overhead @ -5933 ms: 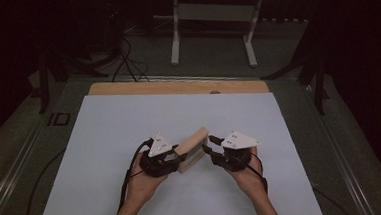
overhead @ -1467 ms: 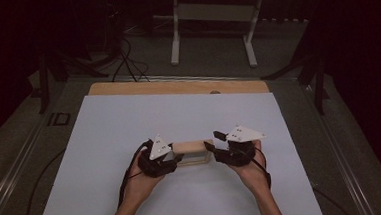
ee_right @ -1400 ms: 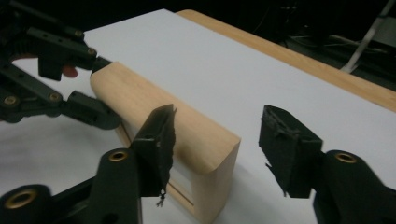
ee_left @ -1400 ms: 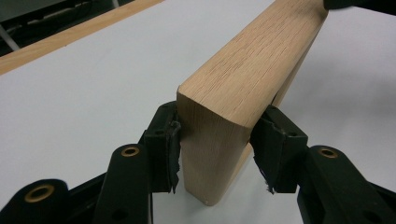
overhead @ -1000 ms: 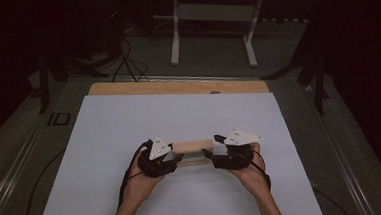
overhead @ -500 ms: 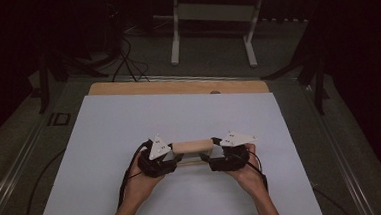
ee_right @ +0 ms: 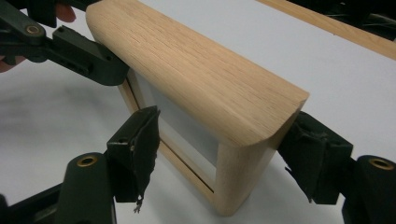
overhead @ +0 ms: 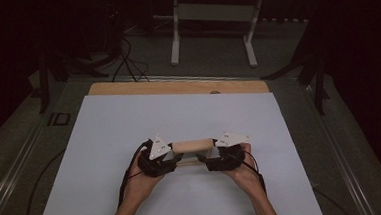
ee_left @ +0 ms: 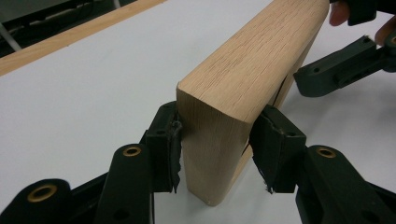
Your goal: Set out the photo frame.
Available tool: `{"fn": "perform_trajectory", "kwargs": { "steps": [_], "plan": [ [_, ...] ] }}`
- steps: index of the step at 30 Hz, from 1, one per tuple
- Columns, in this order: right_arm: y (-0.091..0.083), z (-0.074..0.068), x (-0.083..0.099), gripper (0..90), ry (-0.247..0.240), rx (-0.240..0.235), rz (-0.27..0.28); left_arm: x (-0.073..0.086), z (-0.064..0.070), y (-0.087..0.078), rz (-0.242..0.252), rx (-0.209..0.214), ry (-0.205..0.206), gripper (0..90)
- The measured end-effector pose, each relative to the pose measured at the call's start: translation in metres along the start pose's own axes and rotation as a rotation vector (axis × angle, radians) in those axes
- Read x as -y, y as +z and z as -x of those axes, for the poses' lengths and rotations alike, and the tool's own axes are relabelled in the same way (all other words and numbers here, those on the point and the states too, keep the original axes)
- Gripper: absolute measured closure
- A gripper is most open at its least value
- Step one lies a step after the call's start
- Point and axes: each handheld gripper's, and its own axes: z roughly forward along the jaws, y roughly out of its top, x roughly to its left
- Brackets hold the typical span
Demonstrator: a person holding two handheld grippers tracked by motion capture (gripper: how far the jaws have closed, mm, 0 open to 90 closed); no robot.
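Now I'm gripping the wooden frame (overhead: 193, 146) w/ both: left gripper (overhead: 174, 157) clamping its left end, right gripper (overhead: 207, 157) its right.

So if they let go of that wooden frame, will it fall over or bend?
The wooden frame looks like solid oak-like wood, so it probably stays stiff and won't bend. It stands on a narrow edge on the white table, so it could tip once the left gripper and right gripper release it. Its rounded corners might let it rock.
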Motion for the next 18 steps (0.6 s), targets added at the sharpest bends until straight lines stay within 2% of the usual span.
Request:
{"fn": "perform_trajectory", "kwargs": {
  "steps": [3, 13, 18],
  "plan": [
    [0.0019, 0.0004, 0.0005, 30.5, 0.006, 0.001, 0.0, 0.0001, -0.0002, 0.0001, -0.001, 0.0, 0.001, 54.6],
    [-0.001, 0.0038, 0.0015, 41.8, 0.021, 0.005, 0.012, -0.0005, -0.0018, 0.0005, -0.004, 0.006, 0.005, 55.1],
    [-0.002, 0.0044, 0.0016, 43.7, 0.02, 0.005, 0.009, -0.002, -0.0032, 0.002, -0.009, 0.008, 0.003, 54.7]
  ]
}}
